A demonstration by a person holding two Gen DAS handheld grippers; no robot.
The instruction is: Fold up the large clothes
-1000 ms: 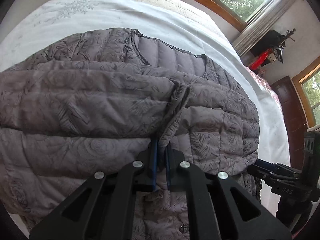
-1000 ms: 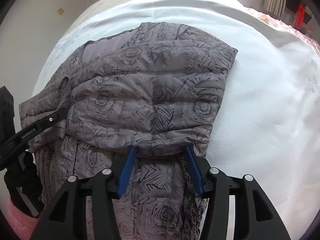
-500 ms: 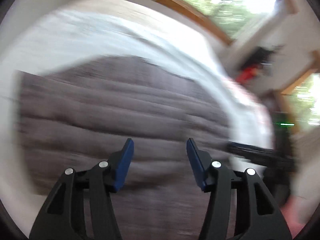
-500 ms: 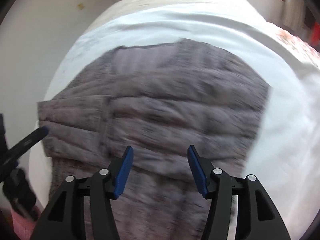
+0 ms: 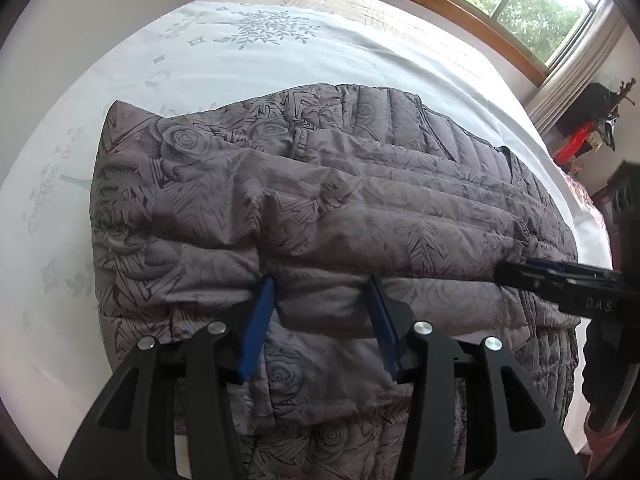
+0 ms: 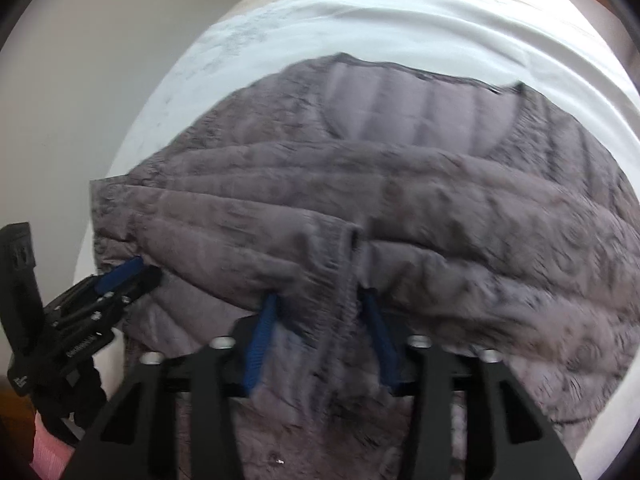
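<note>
Jacket [image 5: 340, 208] sleeves lie folded across; body fold remains. Left gripper [image 5: 320, 304] and right gripper [image 6: 318, 312] fingers apart, closing around fabric.

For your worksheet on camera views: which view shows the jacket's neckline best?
The right wrist view: the jacket shows its whole neckline, with plain lining inside, though blurred. The left wrist view is sharper but shows the neckline only obliquely at the jacket's far right edge.

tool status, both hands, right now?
Left tool: closing, jacket fold between the pads, no firm pinch visible.
Right tool: closing around the jacket's cuff area, not clamped.
</note>
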